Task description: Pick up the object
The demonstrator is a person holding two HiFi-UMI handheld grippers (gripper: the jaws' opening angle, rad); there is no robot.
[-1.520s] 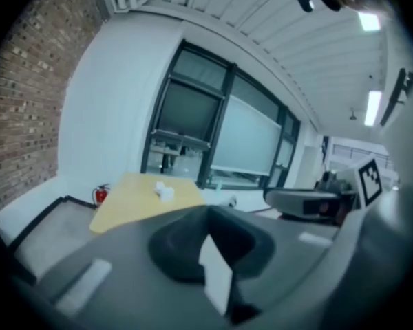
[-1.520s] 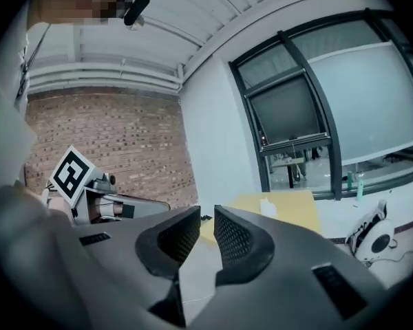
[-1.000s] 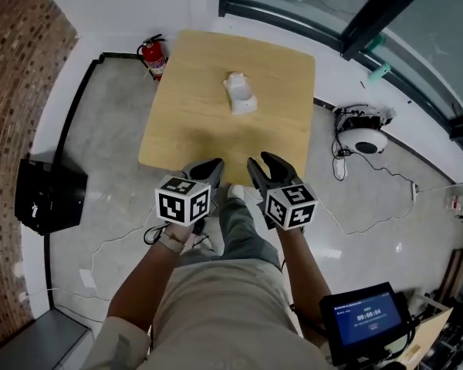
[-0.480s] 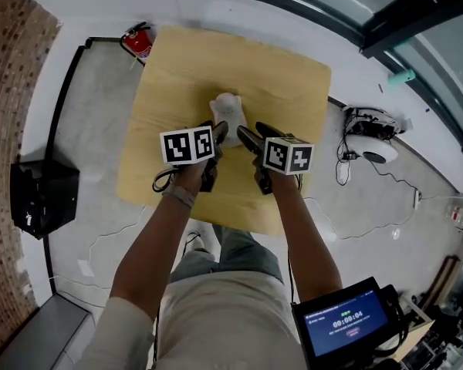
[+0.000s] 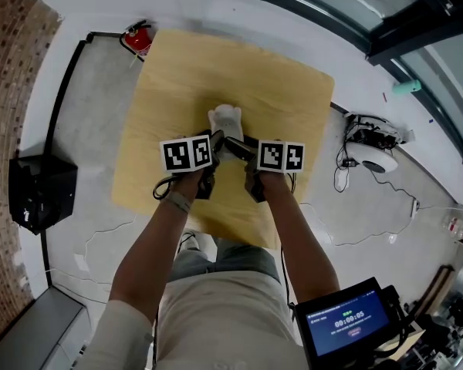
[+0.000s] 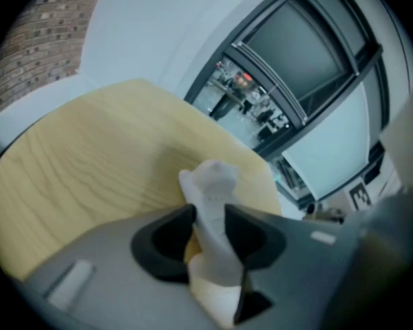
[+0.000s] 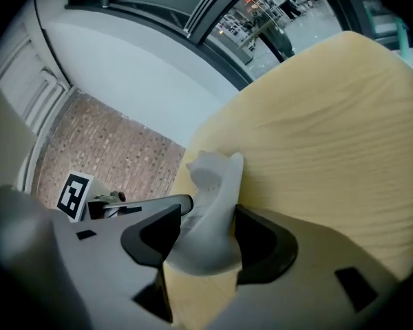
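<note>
A small white figure (image 5: 226, 118) stands upright on the square wooden table (image 5: 278, 75), near its middle. Both grippers meet at it from the near side. In the left gripper view the figure (image 6: 210, 184) rises between the dark pads of my left gripper (image 6: 210, 229), whose jaws are closing and touch its narrow body on both sides. In the right gripper view the figure's wider base (image 7: 213, 177) sits between the jaws of my right gripper (image 7: 206, 236), which stand wide around it. From the head view, the left gripper (image 5: 217, 139) and right gripper (image 5: 233, 143) hide the figure's lower part.
A red fire extinguisher (image 5: 137, 40) stands by the table's far left corner. A black box (image 5: 40, 191) sits on the floor to the left. A white device with cables (image 5: 374, 151) lies on the floor to the right. A small screen (image 5: 347, 322) is at the bottom right.
Both grippers came forward from in front of the person's legs over the table to the white figure. Their jaws opened on the way and now stand around the figure.
</note>
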